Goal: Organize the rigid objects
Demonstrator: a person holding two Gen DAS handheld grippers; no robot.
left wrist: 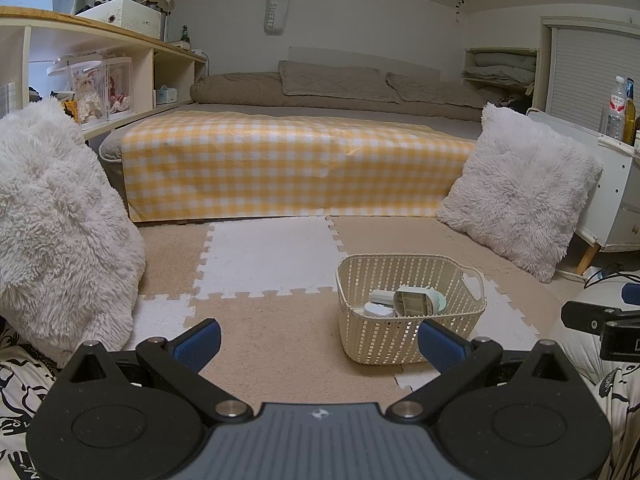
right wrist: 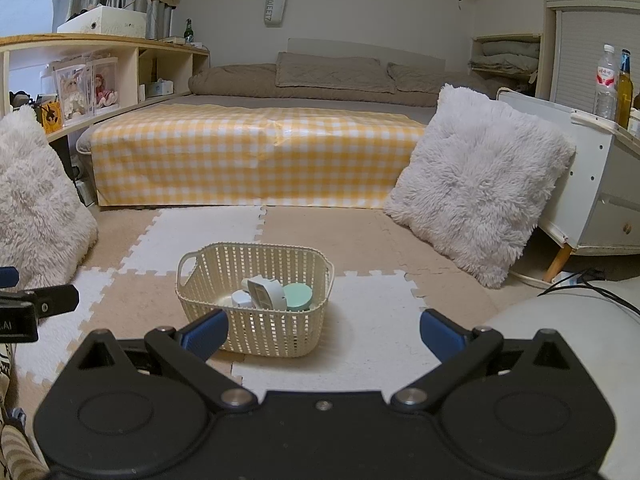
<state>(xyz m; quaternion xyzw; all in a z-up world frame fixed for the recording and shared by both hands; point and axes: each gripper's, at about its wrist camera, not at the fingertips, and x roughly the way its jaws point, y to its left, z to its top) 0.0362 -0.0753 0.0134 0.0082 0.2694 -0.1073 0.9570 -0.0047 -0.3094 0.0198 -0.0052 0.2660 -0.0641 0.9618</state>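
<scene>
Two claws fill the lower part of their own views, each spread wide with nothing between its blue pads. The left claw [left wrist: 320,342] hangs low over the foam floor mat [left wrist: 272,332], and its right pad [left wrist: 440,346] overlaps the near left corner of the cream basket [left wrist: 384,344] in the picture; whether they touch cannot be told. The right claw [right wrist: 322,334] sits just short of the same basket [right wrist: 276,336], with its left pad [right wrist: 204,334] overlapping the basket's near wall at lower centre of the frame.

Inside the basket lie the rigid objects: a white ribbed case [right wrist: 266,294] tilted on edge, a mint round container [right wrist: 298,297] just to its right, and a small white piece [right wrist: 242,300] to its left. In the left view the case [left wrist: 414,300] stands in the basket's middle, ahead and to the right of the claw.

At the right edge of the left view the other claw's black frame pokes in.

Further back, a fluffy white cushion [left wrist: 520,188] leans against a white cabinet [left wrist: 618,196] at right, and another cushion [left wrist: 60,224] fills the left side. Beyond the mat stands a bed [left wrist: 296,168] draped in yellow check cloth, with brown pillows [left wrist: 336,82] at its far end. Bottles [right wrist: 612,84] stand on the cabinet at upper right, and a wooden shelf [right wrist: 100,44] runs along the upper left.
</scene>
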